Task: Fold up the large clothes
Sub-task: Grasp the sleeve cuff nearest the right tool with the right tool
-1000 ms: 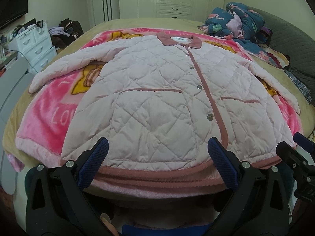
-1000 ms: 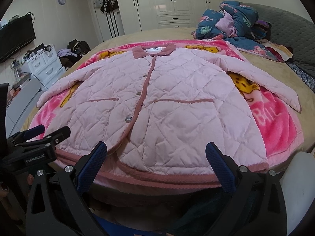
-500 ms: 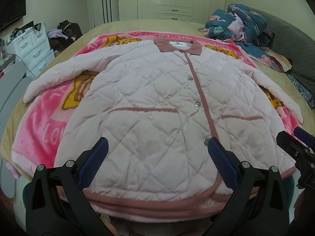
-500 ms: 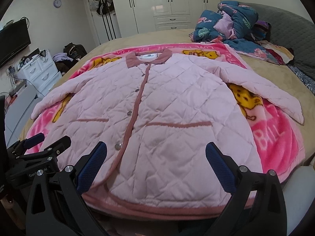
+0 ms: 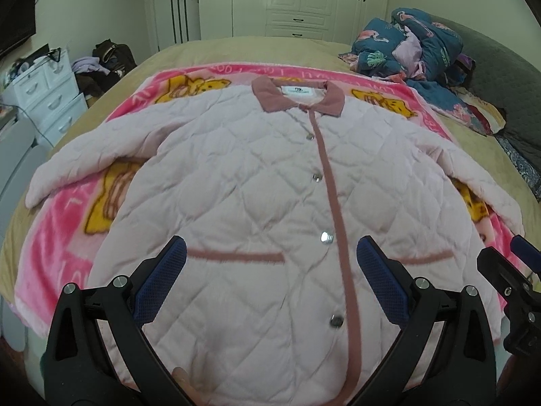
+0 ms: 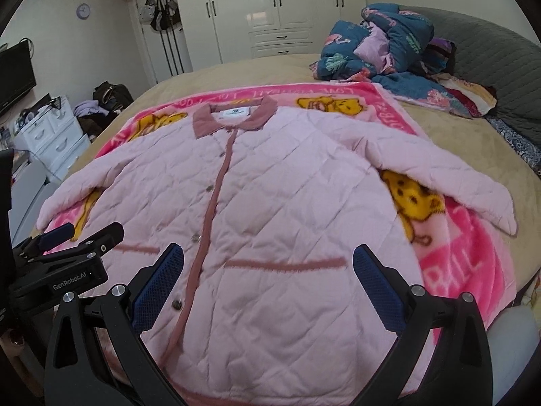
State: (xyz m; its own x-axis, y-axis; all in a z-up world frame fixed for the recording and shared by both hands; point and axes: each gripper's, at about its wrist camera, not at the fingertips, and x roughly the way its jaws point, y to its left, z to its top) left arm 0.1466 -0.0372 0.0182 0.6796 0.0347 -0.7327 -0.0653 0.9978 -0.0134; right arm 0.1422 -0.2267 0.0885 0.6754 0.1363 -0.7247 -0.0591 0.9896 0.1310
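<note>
A pale pink quilted jacket point(image 5: 257, 182) with a dusty-rose collar, placket and pocket trims lies flat, front up and buttoned, sleeves spread to both sides, on a pink cartoon blanket point(image 5: 50, 237). It also shows in the right wrist view point(image 6: 287, 209). My left gripper point(image 5: 270, 267) is open and empty, hovering over the jacket's lower front near the placket. My right gripper point(image 6: 268, 265) is open and empty over the lower right panel. Each gripper shows at the edge of the other's view.
The blanket point(image 6: 466, 260) lies on a tan bed point(image 5: 236, 47). A heap of blue patterned bedding point(image 5: 412, 50) sits at the far right by a grey headboard point(image 6: 490, 57). White drawers point(image 5: 44, 91) stand left, white wardrobes point(image 6: 270, 10) behind.
Both grippers have moved forward and up over the jacket; its hem, earlier just ahead of the fingers, has slid under the bottom of the views. Both stay open.
</note>
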